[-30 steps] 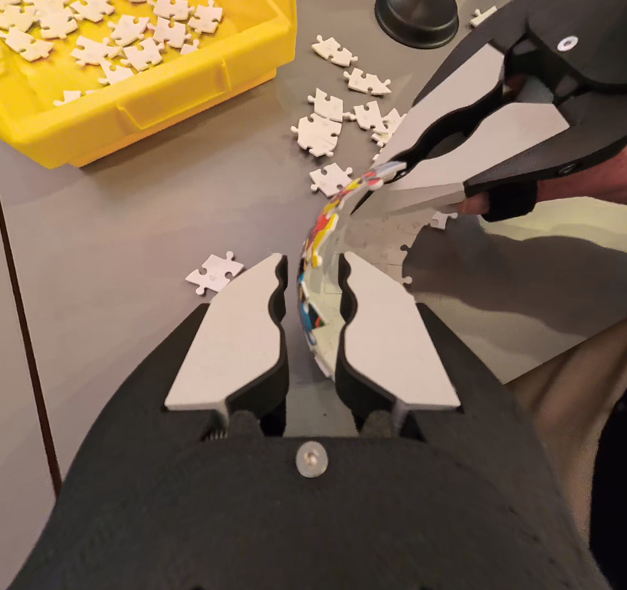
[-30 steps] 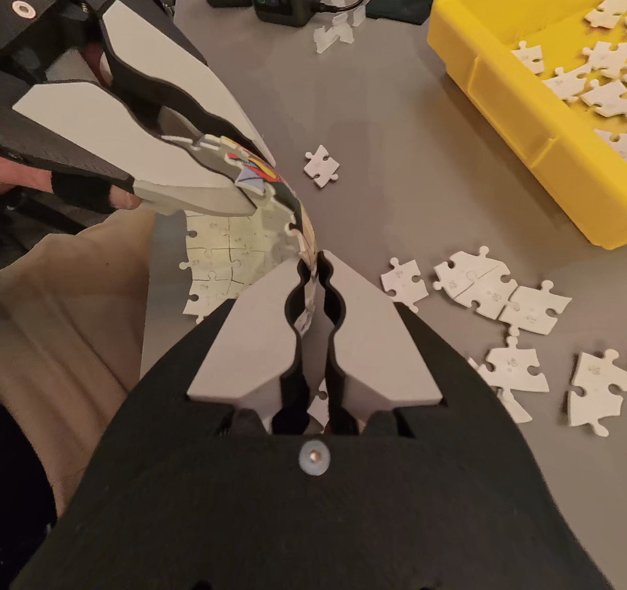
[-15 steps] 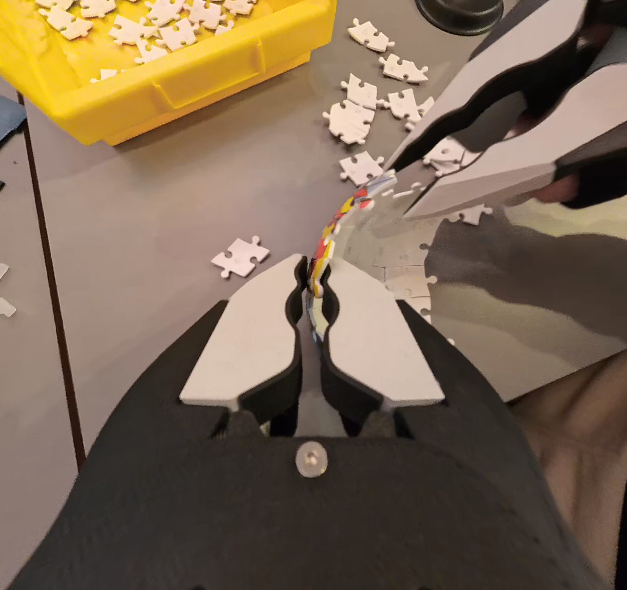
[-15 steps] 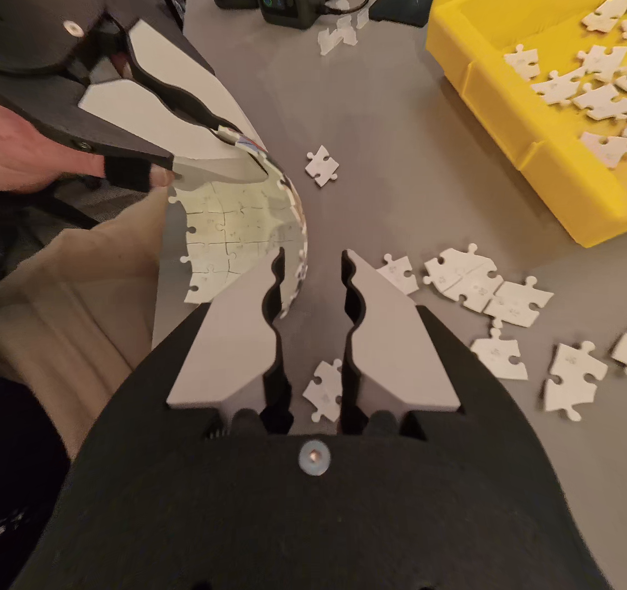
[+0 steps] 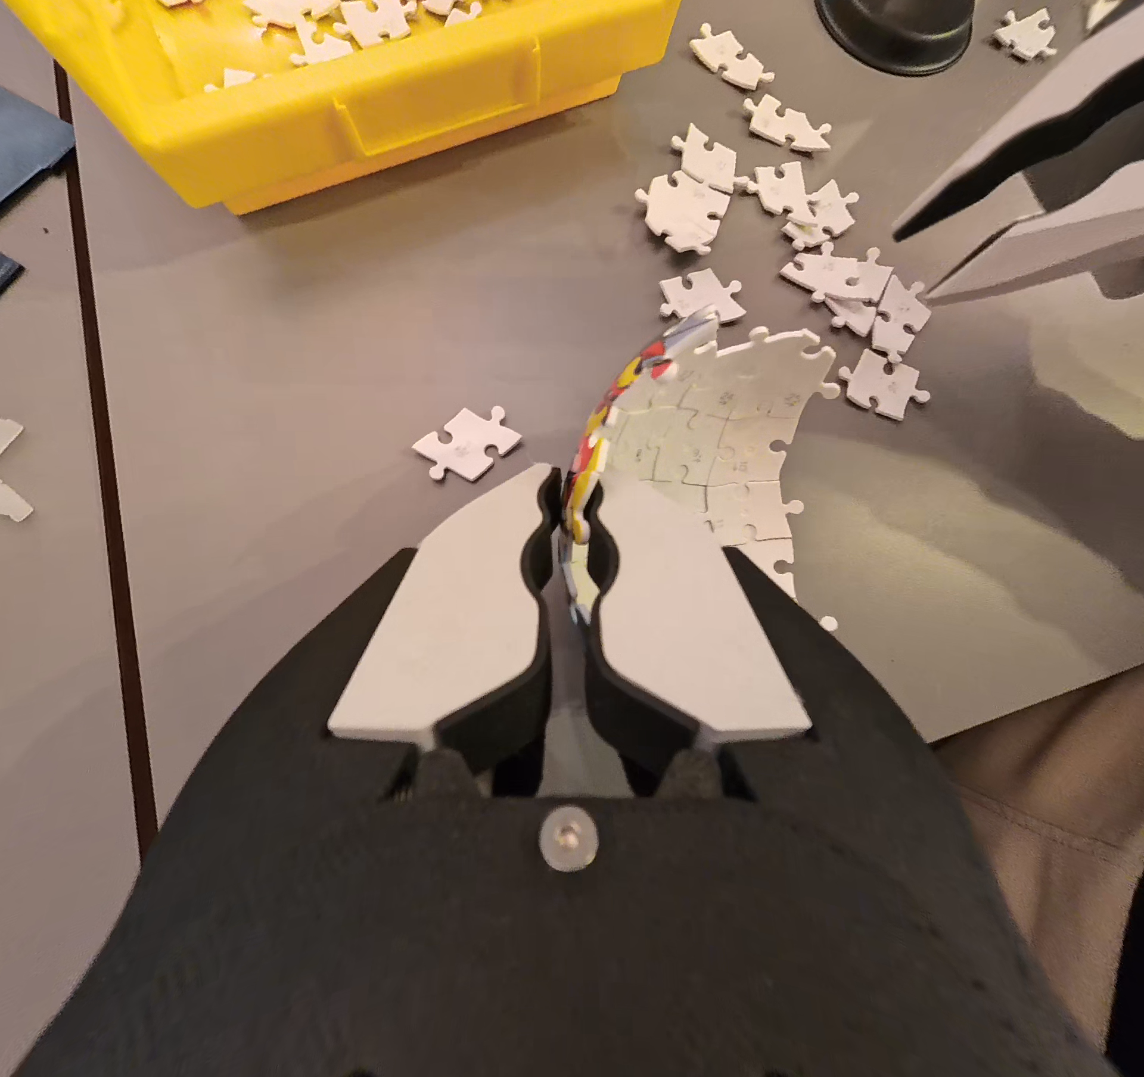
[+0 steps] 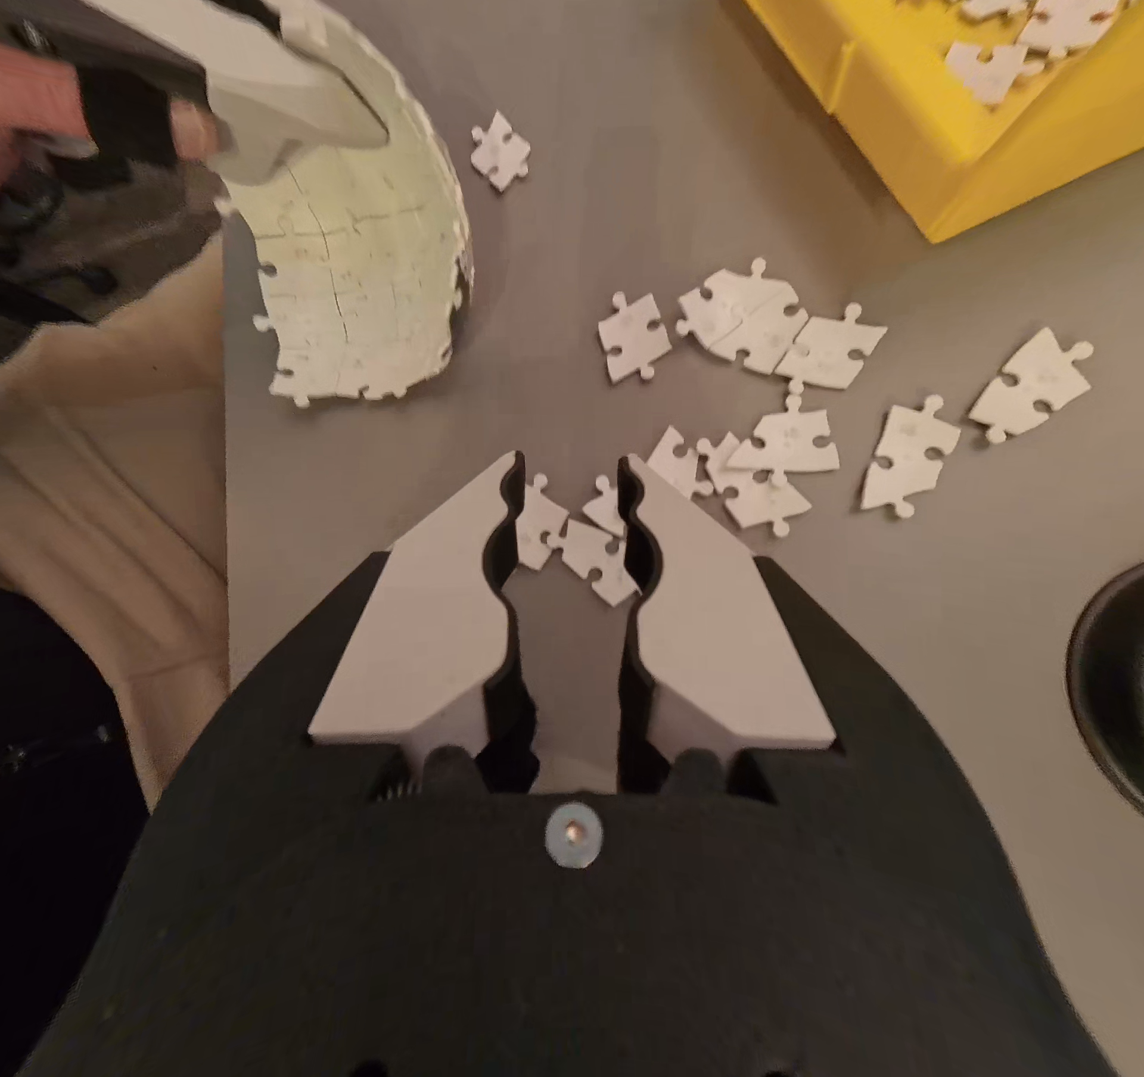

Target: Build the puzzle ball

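Your left gripper [image 5: 572,493] has its fingers clenched on the edge of the partly built puzzle ball [image 5: 724,447], a curved shell of joined pieces. The shell's printed face shows red and yellow along the gripped edge; its pale inner face turns toward your right side. In the right wrist view the shell [image 6: 365,280] hangs above the near edge of the grey bench [image 6: 619,119], with the left gripper [image 6: 297,57] holding it from above.

Your right gripper [image 6: 569,478] has its fingers released and empty. They hover over a few loose puzzle pieces [image 6: 582,537] lying face down on the bench. More loose pieces [image 6: 780,342] are scattered just beyond and to the right.

A single piece [image 5: 467,444] lies on the bench just left of the shell. The yellow bin [image 5: 384,137] at the far left holds many further pieces. A black round base [image 5: 894,7] stands beyond the scattered pieces.
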Motion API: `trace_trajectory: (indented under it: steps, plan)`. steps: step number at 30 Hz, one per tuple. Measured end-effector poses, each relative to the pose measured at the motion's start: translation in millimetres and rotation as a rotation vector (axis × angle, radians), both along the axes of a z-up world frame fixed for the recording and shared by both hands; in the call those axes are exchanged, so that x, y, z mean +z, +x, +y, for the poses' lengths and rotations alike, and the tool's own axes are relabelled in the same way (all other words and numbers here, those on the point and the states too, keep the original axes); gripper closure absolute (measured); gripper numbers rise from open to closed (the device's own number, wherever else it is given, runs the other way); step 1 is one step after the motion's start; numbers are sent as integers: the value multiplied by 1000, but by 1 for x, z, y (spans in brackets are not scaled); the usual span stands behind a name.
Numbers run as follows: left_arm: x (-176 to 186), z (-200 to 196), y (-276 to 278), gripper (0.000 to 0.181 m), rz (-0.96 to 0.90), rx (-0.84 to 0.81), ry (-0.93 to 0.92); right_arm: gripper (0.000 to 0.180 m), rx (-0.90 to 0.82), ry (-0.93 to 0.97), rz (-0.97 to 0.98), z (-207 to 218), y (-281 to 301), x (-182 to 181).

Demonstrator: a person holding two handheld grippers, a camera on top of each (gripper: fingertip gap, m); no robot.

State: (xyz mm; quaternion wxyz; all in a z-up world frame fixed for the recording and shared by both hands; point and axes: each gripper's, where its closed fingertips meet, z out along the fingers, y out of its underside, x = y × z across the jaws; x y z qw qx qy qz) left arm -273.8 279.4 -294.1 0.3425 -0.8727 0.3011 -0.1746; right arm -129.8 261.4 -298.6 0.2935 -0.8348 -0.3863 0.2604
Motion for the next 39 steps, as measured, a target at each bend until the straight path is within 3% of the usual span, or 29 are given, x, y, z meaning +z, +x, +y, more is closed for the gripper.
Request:
trace_trajectory:
  steps: [12, 23, 39]
  plan:
    - [-1, 2, -2, 175, -6, 8, -3, 153, 169, 18, -227, -44, -3, -38]
    - [-1, 2, -1, 175, 1, 2, 2, 160, 270, -3, -250, -62, -7, -40]
    - [0, 9, -3, 175, -23, 11, 6, 149, 102, 103, -251, -33, 35, -30]
